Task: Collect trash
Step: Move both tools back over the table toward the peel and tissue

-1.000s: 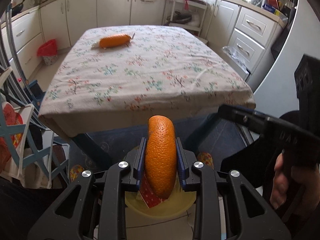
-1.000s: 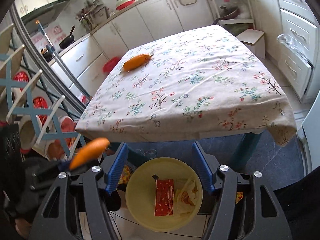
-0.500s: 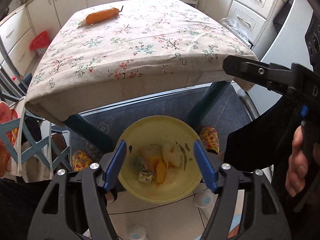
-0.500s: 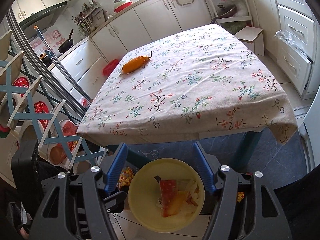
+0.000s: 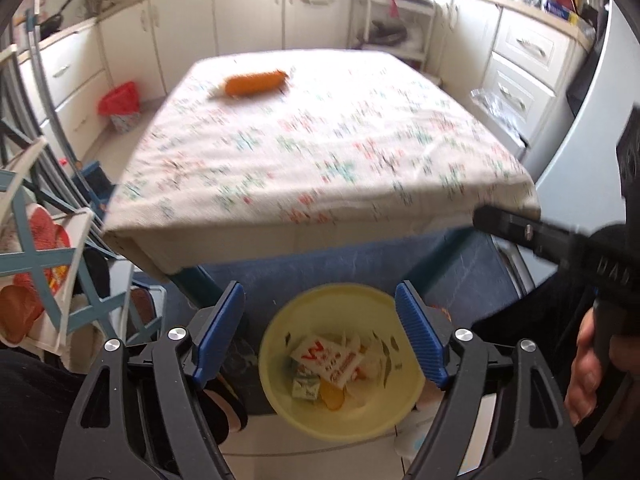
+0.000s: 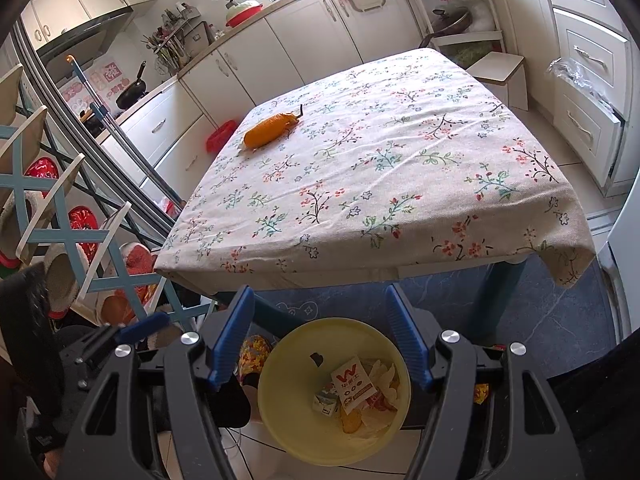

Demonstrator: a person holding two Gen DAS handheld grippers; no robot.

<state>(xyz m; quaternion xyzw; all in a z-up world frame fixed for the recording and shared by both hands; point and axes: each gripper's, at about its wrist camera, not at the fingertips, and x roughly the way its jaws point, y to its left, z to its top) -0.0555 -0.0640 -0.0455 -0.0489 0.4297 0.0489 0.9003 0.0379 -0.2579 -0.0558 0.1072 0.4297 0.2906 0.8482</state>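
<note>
Both the left gripper (image 5: 320,328) and right gripper (image 6: 320,332) hang spread and empty above the yellow bin (image 6: 280,420), its heaped trash (image 6: 354,390) partly indistinct.

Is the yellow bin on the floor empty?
No, the yellow bin holds trash: a red-and-white packet, a small carton and orange peel.
</note>
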